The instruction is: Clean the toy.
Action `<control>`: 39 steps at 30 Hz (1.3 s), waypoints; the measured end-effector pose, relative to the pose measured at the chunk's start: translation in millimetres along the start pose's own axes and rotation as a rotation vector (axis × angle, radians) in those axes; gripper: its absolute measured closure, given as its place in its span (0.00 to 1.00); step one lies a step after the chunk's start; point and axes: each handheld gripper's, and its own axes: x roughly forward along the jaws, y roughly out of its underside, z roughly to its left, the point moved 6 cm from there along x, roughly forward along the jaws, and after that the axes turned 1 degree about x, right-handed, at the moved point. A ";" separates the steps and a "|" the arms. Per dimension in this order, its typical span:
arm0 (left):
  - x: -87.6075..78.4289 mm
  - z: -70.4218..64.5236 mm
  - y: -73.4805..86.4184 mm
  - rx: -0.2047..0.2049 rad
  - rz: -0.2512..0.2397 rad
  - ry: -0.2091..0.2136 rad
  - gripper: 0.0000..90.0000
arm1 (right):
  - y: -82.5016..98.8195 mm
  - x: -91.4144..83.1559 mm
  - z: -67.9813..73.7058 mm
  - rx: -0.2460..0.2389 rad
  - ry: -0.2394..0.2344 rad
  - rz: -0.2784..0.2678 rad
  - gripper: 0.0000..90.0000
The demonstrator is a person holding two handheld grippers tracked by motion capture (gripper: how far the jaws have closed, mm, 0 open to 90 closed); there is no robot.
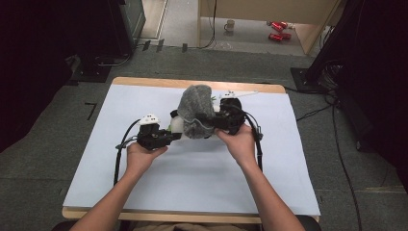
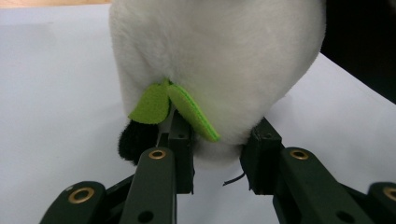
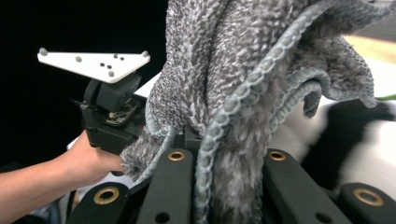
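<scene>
I see a white plush toy (image 2: pixel 219 60) at the middle of the table (image 1: pixel 192 183), toward its far half, with a grey towel (image 1: pixel 196 109) draped over it. In the left gripper view the toy has a green felt leaf (image 2: pixel 173 107) on its underside and a black furry part (image 2: pixel 135 140) low at the left. I can read no brand, label or writing on the toy or the towel.

My left gripper (image 2: pixel 217 156) has its two jaws around the toy's lower end, one at each side and pressing into the fur – a pinch on the plush. From above, that gripper (image 1: pixel 159 134) sits at the toy's left, held by the left hand (image 1: pixel 142 156).

My right gripper (image 3: pixel 224 161) is closed on the towel, folds and its blue-grey knitted hem bunched between the jaws. From above it (image 1: pixel 230 115) is at the toy's right, in the right hand (image 1: pixel 240 142).

On the floor beyond the table stand a mug (image 1: pixel 230 25) and red objects (image 1: pixel 279 30) – too small to read
</scene>
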 end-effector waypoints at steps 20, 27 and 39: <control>0.8 14.7 8.6 -0.077 0.052 -0.031 0.78 | 30.6 24.4 -42.5 -0.014 0.191 0.110 0.90; -0.4 23.6 8.2 -0.097 0.055 -0.017 0.79 | 28.6 8.1 -61.3 0.007 0.211 0.091 0.90; -1.0 28.6 8.4 -0.117 0.057 -0.015 0.79 | 29.7 -14.4 -90.9 0.092 0.230 0.048 0.90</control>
